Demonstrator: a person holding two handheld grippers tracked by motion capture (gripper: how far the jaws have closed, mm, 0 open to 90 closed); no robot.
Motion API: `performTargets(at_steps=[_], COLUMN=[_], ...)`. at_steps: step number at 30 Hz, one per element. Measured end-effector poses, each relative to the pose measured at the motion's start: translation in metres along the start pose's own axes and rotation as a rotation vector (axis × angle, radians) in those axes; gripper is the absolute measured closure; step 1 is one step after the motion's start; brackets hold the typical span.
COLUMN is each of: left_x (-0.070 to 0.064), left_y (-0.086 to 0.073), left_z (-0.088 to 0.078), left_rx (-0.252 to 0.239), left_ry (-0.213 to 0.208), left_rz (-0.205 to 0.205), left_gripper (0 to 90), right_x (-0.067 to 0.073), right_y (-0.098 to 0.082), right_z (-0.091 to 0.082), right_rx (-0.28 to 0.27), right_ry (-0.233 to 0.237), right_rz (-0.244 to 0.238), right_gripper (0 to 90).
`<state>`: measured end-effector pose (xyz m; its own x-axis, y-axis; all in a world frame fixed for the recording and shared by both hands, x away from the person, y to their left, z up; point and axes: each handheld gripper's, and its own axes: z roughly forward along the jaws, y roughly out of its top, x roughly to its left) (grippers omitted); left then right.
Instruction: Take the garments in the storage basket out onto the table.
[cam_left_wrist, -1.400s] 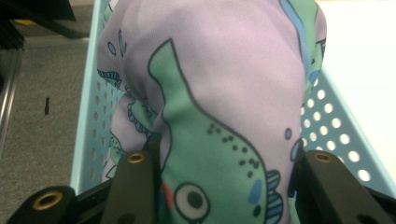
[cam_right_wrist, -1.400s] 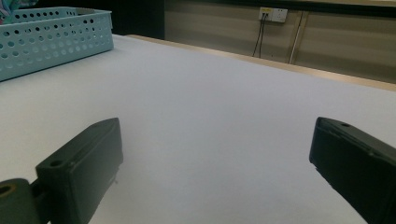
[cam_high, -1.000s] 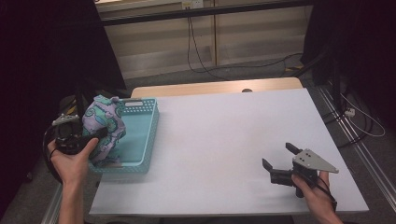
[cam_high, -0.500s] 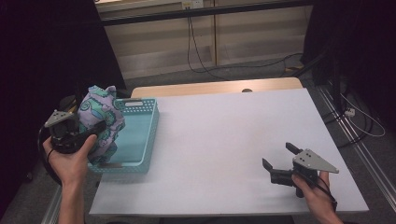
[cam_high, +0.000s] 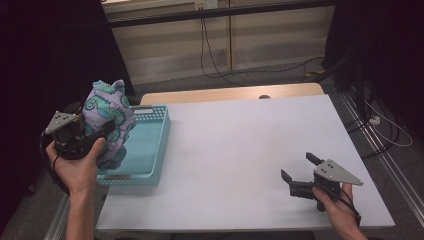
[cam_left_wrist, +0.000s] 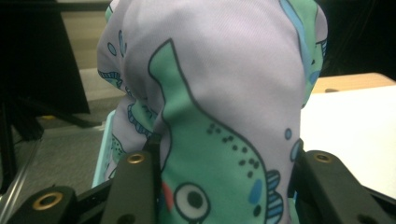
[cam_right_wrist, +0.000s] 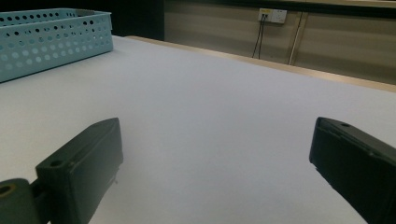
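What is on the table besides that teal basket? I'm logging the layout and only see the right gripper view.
Observer: Above the basket, the left hand-held gripper holds a bundle of patterned cloth.
Operator: Is it really clamped?
Observer: Yes. In the left gripper view the cloth sits between both black jaws.
Operator: Where is my hand-held gripper?
Observer: The right hand-held gripper is near the table's front right, jaws spread, nothing between them.
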<state>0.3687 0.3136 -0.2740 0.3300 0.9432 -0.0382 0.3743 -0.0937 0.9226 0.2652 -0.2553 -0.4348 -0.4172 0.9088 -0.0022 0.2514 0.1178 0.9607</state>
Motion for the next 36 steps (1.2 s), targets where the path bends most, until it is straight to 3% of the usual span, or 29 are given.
performTargets(at_steps=[16, 21, 24, 26, 30, 36], left_x=[-0.011, -0.012, -0.012, -0.015, -0.021, -0.025], left_y=[0.011, 0.015, 0.016, 0.017, 0.021, 0.028], left_z=[0.009, 0.008, 0.008, 0.006, 0.007, 0.011], left_rx=[-0.155, -0.252, -0.281, -0.338, -0.367, -0.405], left_ry=[-0.043, -0.044, -0.048, -0.054, -0.050, -0.053], left_rz=[-0.003, -0.013, -0.018, -0.025, 0.003, 0.006], left_gripper=[55.3, 55.1, 55.0, 54.8, 54.5, 54.4], right_x=[0.000, 0.000, 0.000, 0.000, 0.000, 0.000], right_y=[0.000, 0.000, 0.000, 0.000, 0.000, 0.000], right_z=[0.001, 0.001, 0.001, 0.001, 0.002, 0.001], right_rx=[0.000, 0.000, 0.000, 0.000, 0.003, 0.003], right_ry=[0.002, 0.003, 0.002, 0.003, 0.003, 0.003], right_rz=[-0.002, 0.000, 0.000, -0.001, 0.001, 0.003], right_gripper=[2.7, 2.7, 2.8, 2.7, 2.8, 2.8])
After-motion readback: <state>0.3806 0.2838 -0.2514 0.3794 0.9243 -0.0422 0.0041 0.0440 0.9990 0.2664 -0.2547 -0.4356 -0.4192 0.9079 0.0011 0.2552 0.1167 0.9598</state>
